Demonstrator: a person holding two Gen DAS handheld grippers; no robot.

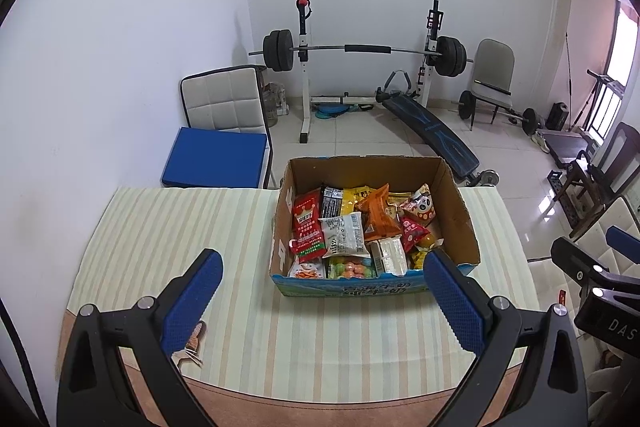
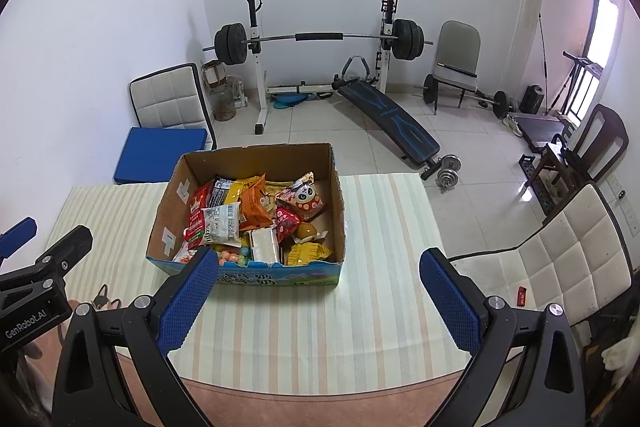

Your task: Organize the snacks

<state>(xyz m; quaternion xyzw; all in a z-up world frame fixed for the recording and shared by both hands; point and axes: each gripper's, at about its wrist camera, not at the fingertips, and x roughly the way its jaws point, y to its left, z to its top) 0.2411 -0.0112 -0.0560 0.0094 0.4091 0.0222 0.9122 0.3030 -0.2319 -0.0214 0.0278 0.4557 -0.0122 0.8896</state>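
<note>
**Both grippers empty, box dead ahead**

Left gripper and right gripper hung spread wide, holding nothing. Snack box sat beyond on the striped table, right of the left, left of the right; neither clearly nearer.

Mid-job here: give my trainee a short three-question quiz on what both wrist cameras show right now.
1. True or false: the left gripper holds a snack.
2. Where are the snacks? A) on the striped tablecloth B) in the cardboard box C) on the white chair
3. Fill in: the right gripper is ____, clear of the box.

Key: 1 false, both grippers are empty; 2 B; 3 open.
</note>
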